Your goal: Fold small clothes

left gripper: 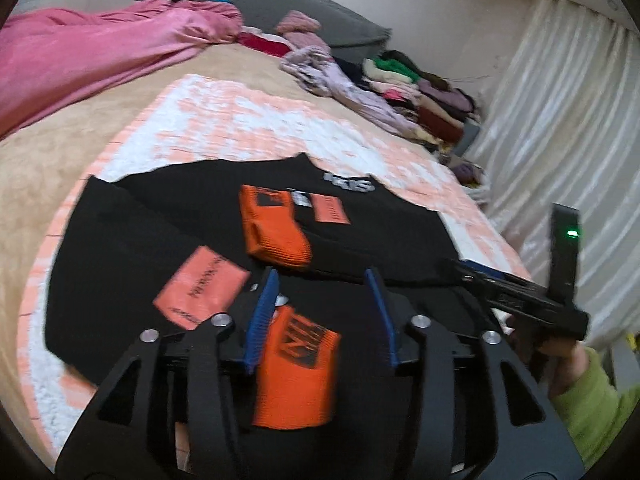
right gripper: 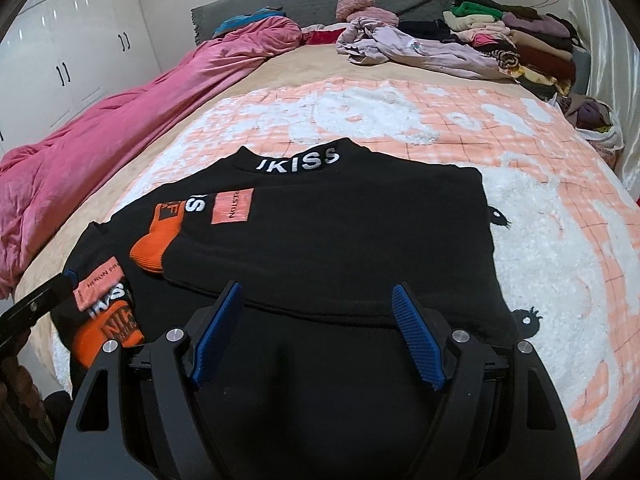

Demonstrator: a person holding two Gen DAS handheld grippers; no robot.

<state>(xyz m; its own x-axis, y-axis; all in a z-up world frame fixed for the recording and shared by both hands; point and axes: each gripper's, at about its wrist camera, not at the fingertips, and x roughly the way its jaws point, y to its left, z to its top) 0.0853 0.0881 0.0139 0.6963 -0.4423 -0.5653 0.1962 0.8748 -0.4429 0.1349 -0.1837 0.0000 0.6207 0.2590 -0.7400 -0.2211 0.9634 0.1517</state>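
Note:
A black sweatshirt (right gripper: 340,232) lies flat on the bed, sleeves folded across its front. It has white IKISS lettering on the collar, pink patches and orange cuffs. My left gripper (left gripper: 322,272) hangs over its near left part, jaws open, with one orange cuff (left gripper: 296,368) lying under the gap between the blue pads. The other orange cuff (left gripper: 276,228) rests further up the chest. My right gripper (right gripper: 316,292) is open above the near hem with only black cloth below it. A hand in a green sleeve (left gripper: 592,400) holds it.
An orange-and-white fluffy blanket (right gripper: 540,240) lies under the sweatshirt. A pink duvet (right gripper: 100,140) runs along the left. A lilac garment (right gripper: 400,48) and stacked folded clothes (right gripper: 520,40) sit at the far right. White wardrobes (right gripper: 72,40) stand left, a curtain (left gripper: 560,120) right.

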